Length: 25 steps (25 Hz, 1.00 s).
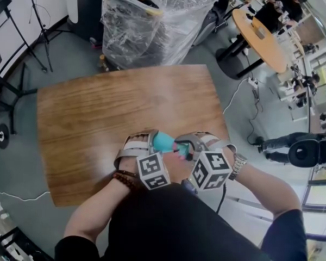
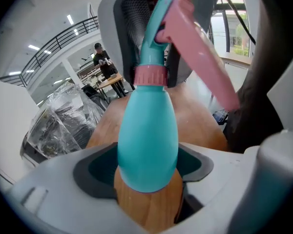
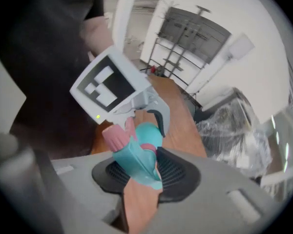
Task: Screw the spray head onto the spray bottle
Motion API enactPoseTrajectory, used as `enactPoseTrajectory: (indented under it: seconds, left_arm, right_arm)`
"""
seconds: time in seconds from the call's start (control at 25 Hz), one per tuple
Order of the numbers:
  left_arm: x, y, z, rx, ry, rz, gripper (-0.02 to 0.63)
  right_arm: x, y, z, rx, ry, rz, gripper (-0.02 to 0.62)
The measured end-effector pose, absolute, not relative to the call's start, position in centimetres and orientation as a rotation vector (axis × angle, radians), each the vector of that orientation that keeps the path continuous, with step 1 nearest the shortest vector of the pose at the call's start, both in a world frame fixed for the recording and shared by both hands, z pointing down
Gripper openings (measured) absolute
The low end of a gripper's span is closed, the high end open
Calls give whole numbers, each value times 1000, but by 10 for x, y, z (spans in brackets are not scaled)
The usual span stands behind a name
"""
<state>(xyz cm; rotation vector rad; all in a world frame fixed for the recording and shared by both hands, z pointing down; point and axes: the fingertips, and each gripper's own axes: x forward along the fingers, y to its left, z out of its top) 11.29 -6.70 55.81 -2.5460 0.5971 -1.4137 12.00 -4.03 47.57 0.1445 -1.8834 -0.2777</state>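
Above the wooden table's [image 1: 108,107] near edge, a teal spray bottle [image 1: 164,142] hangs between both grippers. My left gripper [image 1: 150,143] is shut on the bottle's rounded body [image 2: 149,145], both pads pressing its sides. The spray head [image 2: 158,28] sits on the neck, with a pink collar [image 2: 150,75] and a long pink trigger [image 2: 200,52]. My right gripper [image 1: 191,144] is shut on the teal spray head [image 3: 136,162], whose pink nozzle [image 3: 116,138] sticks out past the pads. The left gripper's marker cube [image 3: 110,87] faces the right gripper view.
A plastic-wrapped load [image 1: 152,20] stands beyond the table's far edge. A round orange table [image 1: 261,34] with people is at the back right, and stands [image 1: 41,31] are at the left. A white cable [image 1: 244,91] runs over the floor, and a person [image 1: 293,145] is at the right.
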Motion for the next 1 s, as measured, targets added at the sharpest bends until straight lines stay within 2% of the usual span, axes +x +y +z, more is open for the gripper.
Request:
enactPoseTrajectory:
  seconds: [0.24, 0.28, 0.36, 0.44, 0.52, 0.6, 0.8, 0.88, 1.0]
  left_arm:
    - [109, -72, 567, -2426, 639, -1458, 380]
    - [109, -71, 570, -2427, 640, -1461, 380]
    - [113, -71, 573, -2451, 634, -1457, 380]
    - [117, -70, 573, -2489, 621, -1438, 382]
    - [119, -68, 573, -2528, 612, -1415, 382]
    - [119, -67, 573, -2563, 611, -1396, 382]
    - [111, -76, 569, -2630, 654, -1321, 383]
    - [107, -81, 568, -2646, 656, -1307, 383]
    - [103, -84, 566, -2653, 618, -1294, 383]
  right_arm:
    - [135, -62, 492, 694, -1919, 978, 123]
    - [137, -63, 495, 752, -1893, 1150, 123]
    - [138, -64, 497, 809, -1882, 1272, 124]
    - [136, -67, 493, 813, -1919, 1197, 142]
    - [135, -71, 486, 788, -1968, 1076, 213]
    - [136, -72, 474, 748, -2013, 965, 253]
    - [147, -64, 442, 618, -2090, 674, 262]
    - [150, -63, 424, 548, -2115, 404, 262]
    - [143, -59, 404, 360, -2015, -301, 262]
